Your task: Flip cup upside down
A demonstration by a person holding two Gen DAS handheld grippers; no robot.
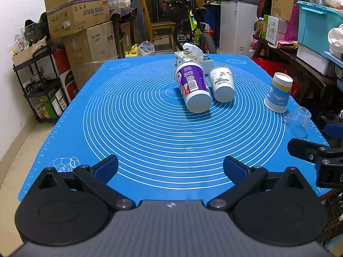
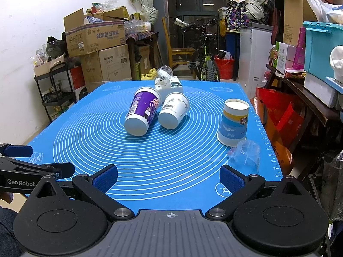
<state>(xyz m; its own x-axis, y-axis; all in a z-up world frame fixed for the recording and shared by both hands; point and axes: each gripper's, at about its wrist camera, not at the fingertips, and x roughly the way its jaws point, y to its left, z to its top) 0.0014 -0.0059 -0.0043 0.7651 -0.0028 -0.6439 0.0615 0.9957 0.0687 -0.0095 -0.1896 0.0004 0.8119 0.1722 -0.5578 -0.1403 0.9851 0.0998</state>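
A purple cup (image 1: 194,86) (image 2: 142,112) and a white patterned cup (image 1: 221,83) (image 2: 174,112) lie on their sides mid-mat, bases toward me. A blue and yellow paper cup (image 1: 278,93) (image 2: 233,123) stands upside down at the right. A clear plastic cup (image 1: 298,121) (image 2: 244,157) stands upside down near the right edge. My left gripper (image 1: 170,168) is open and empty over the near mat. My right gripper (image 2: 168,178) is open and empty, its right finger close to the clear cup.
A tissue box (image 1: 194,56) (image 2: 169,85) sits behind the lying cups on the blue mat (image 1: 139,128). Cardboard boxes (image 1: 79,19), a black shelf, a bicycle (image 1: 193,27) and cluttered shelves surround the table. The right gripper shows at the left wrist view's right edge (image 1: 317,156).
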